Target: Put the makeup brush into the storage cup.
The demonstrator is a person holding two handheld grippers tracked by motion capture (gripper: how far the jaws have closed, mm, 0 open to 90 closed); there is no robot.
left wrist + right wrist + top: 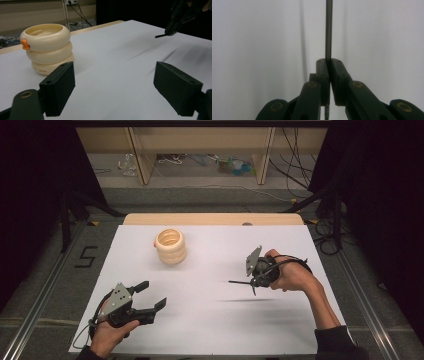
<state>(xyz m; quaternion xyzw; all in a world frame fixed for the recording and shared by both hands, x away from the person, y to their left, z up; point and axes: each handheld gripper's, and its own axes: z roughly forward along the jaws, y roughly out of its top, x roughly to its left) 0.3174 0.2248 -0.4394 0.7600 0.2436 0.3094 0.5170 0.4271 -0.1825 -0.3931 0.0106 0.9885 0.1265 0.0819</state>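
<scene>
While a thin dark rod was pinched end-on above the counter by the right gripper | left gripper jaws held wide, empty | risk: rod could pivot or slip, being gripped at its very end, missing the cream ringed pot

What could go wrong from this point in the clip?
The right gripper pinches only one end of the thin dark rod, which juts far past the pads, so it may pivot or slip. Swung toward the cream ringed holder, its free tip could knock that holder over.
</scene>
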